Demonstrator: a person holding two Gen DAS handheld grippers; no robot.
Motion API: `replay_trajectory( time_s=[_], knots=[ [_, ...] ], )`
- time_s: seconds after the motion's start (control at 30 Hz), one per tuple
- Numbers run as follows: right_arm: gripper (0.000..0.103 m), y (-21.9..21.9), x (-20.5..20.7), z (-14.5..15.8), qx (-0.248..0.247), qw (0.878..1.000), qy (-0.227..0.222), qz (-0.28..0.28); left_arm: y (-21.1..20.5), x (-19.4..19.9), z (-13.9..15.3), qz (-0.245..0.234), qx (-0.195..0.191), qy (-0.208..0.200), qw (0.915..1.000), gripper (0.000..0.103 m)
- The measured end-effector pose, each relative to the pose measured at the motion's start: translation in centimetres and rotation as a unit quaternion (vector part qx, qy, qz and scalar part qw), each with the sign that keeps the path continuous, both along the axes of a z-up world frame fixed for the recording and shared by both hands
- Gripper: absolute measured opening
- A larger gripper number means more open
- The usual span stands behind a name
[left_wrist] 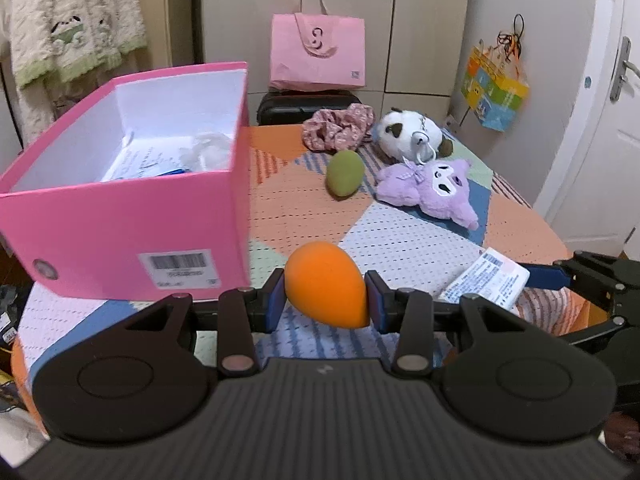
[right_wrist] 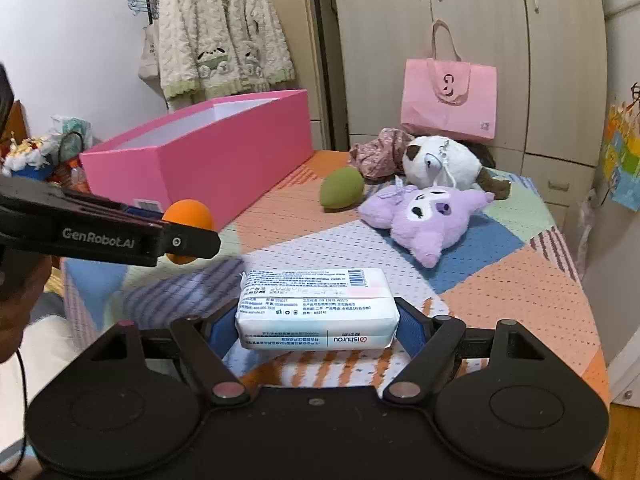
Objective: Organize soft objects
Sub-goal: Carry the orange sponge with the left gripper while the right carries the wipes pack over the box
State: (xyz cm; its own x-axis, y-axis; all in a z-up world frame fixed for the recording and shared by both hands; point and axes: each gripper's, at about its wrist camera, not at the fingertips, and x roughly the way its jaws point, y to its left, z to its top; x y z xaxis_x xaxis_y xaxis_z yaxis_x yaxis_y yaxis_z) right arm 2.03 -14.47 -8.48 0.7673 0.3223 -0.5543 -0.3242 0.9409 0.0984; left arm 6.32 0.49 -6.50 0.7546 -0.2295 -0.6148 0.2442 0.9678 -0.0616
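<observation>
- Left wrist view: my left gripper [left_wrist: 326,298] clamps the orange sponge [left_wrist: 326,284] beside the pink box [left_wrist: 120,216].
- My right gripper [right_wrist: 316,320] grips the tissue pack [right_wrist: 316,306] above the table [right_wrist: 520,300].

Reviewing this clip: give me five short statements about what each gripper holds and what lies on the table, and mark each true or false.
1. The left gripper is shut on the orange sponge egg. True.
2. The right gripper is open, with nothing between its pads. False: it grips the white tissue pack.
3. The green sponge egg is inside the pink box. False: it lies on the tablecloth, outside the box.
4. The purple plush lies on the table in front of the white plush. True.
5. The pink box has its lid on. False: it stands open.
</observation>
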Motion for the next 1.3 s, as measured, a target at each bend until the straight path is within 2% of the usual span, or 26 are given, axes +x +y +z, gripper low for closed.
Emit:
replay_trajectory(
  time_s=[0.17,0.37,0.7,0.8,0.9,0.97,1.3],
  knots=[
    [0.082,0.3,-1.1,1.2,0.036,0.999,0.012,0.033,1.7,-1.0,0.8,0.003,-0.025,0.012,0.9996,0.041],
    [0.082,2.0,-1.8,2.5,0.039,0.997,0.017,0.064,4.2,-2.3,2.1,0.004,-0.031,0.03,0.9991,0.041],
    [0.082,5.5,-0.7,4.7,0.062,0.984,0.065,0.155,9.0,-3.5,5.2,-0.004,-0.047,0.04,0.9981,0.041],
    [0.082,6.9,-0.4,5.7,0.056,0.982,0.063,0.171,9.9,-3.2,5.8,-0.017,-0.054,0.05,0.9971,0.041],
    [0.082,8.2,-0.1,6.7,0.044,0.979,0.06,0.187,11.2,-2.5,6.6,-0.038,-0.076,0.061,0.9945,0.041],
    [0.082,8.8,0.3,7.5,0.037,0.979,0.056,0.194,11.9,-2.1,7.2,-0.042,-0.08,0.057,0.9942,0.041],
    [0.083,13.0,3.8,11.3,-0.021,0.977,-0.002,0.214,13.6,2.2,9.9,-0.046,-0.056,0.025,0.997,0.041]
  ],
)
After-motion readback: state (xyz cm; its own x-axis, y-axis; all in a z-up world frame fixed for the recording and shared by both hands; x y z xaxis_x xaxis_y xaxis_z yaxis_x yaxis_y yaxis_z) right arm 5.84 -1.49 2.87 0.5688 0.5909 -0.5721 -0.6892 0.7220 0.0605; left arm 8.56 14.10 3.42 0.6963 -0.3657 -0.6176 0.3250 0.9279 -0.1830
